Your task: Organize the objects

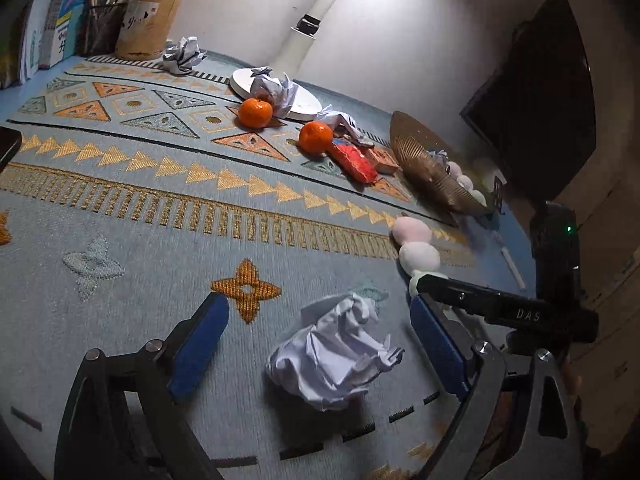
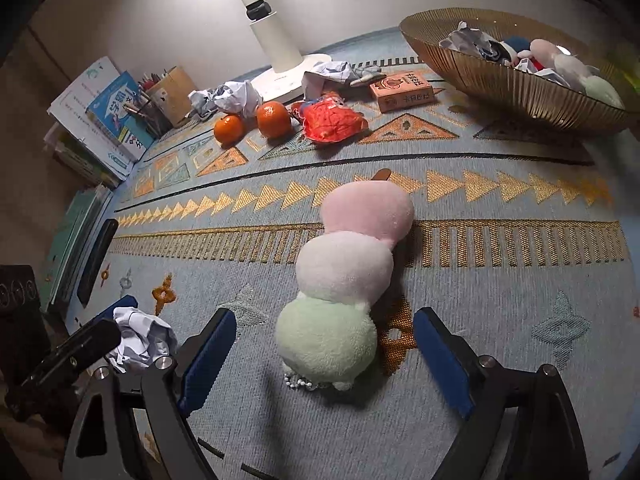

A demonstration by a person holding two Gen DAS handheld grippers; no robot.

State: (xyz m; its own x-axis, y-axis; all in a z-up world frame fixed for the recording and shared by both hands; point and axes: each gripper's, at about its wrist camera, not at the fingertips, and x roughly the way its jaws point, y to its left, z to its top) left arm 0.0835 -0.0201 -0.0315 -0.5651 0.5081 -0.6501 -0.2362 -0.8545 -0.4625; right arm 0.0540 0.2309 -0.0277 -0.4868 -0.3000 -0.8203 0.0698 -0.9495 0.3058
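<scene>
Crumpled paper point(image 1: 336, 350) lies loose between left fingers point(image 1: 200, 344), apparently untouched.

Fuzzy plush dumpling toy point(image 2: 352, 268), crumpled matt paper ball point(image 1: 336, 354), coarse woven cloth point(image 1: 160, 220), ribbed glossy metal bowl point(image 2: 516, 84)

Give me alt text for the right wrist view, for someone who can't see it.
Open tongs straddle the green end of a pink, white and green plush lying on a patterned cloth. Behind it sit two oranges, a red packet, a small box, crumpled paper and a gold bowl of odds and ends.
</scene>
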